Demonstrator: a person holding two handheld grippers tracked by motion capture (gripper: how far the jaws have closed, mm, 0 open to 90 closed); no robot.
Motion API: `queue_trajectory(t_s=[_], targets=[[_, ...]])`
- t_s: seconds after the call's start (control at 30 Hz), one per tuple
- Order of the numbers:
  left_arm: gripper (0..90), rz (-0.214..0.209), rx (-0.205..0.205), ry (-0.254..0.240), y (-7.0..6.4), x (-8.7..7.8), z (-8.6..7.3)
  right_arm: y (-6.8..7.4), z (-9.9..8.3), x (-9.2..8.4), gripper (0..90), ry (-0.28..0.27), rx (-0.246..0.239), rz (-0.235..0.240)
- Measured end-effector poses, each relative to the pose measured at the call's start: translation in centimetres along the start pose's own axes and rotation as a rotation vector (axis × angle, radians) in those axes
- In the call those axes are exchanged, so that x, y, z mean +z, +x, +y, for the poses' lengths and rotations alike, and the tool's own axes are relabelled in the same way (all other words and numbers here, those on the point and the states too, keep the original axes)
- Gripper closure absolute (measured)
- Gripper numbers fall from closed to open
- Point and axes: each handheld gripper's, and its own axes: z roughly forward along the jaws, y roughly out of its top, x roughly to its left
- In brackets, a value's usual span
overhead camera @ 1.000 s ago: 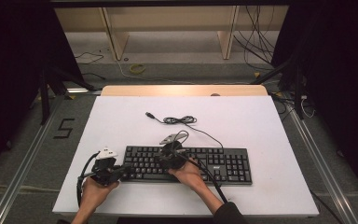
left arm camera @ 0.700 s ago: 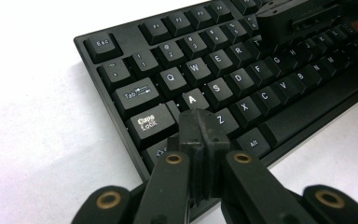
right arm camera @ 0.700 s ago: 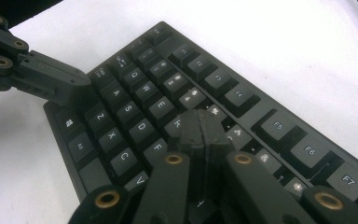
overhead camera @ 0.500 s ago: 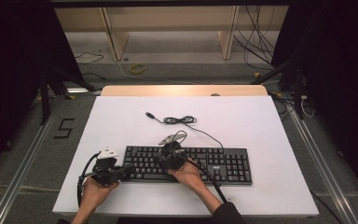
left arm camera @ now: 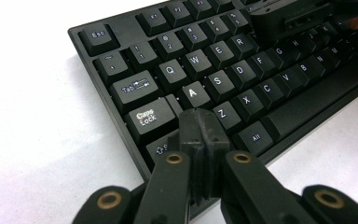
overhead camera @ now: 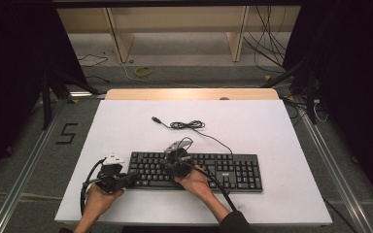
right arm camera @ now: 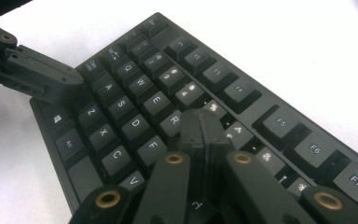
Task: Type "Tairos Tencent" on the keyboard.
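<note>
Black keyboard (overhead camera: 194,170) lies flat near the front edge of the white worktop (overhead camera: 272,126), its cable (overhead camera: 187,125) coiled behind it. Left claw (left arm camera: 200,128) is fully closed, holding nothing, tip over the left end by Caps Lock/Shift. Right claw (right arm camera: 200,128) is also closed and empty, tip over the keys around R/T/F.

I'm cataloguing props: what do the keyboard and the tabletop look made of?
The keyboard looks like black moulded plastic, matte, its keycaps carrying printed white legends and a faint sheen. The tabletop looks like a smooth white laminate or painted board, evenly matte; its far edge shows bare light wood.
</note>
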Motion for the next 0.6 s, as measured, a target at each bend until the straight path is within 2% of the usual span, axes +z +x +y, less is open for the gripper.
queue_trajectory(t_s=[0.13, 0.23, 0.33, 0.43, 0.6], targets=[[89.4, -0.001, -0.002, 0.001, 0.0, 0.0, 0.0, 0.0, 0.0, 0.0, 90.0, 0.0, 0.003, 0.002], [89.3, -0.002, -0.006, -0.01, 0.0, -0.1, 0.1, -0.1, 0.0, -0.2, 90.0, -0.001, 0.025, 0.011], [89.1, -0.007, -0.009, -0.028, 0.0, -0.4, 0.2, -0.2, 0.1, -0.7, 88.9, -0.023, 0.036, 0.024], [86.9, -0.013, -0.014, -0.047, -0.1, -0.5, 0.3, -0.2, 0.4, -1.5, 87.5, -0.056, 0.042, 0.038], [80.4, -0.024, -0.013, -0.085, -0.2, -0.8, 0.5, -0.3, 0.4, -2.3, 83.8, -0.067, 0.043, 0.041]])
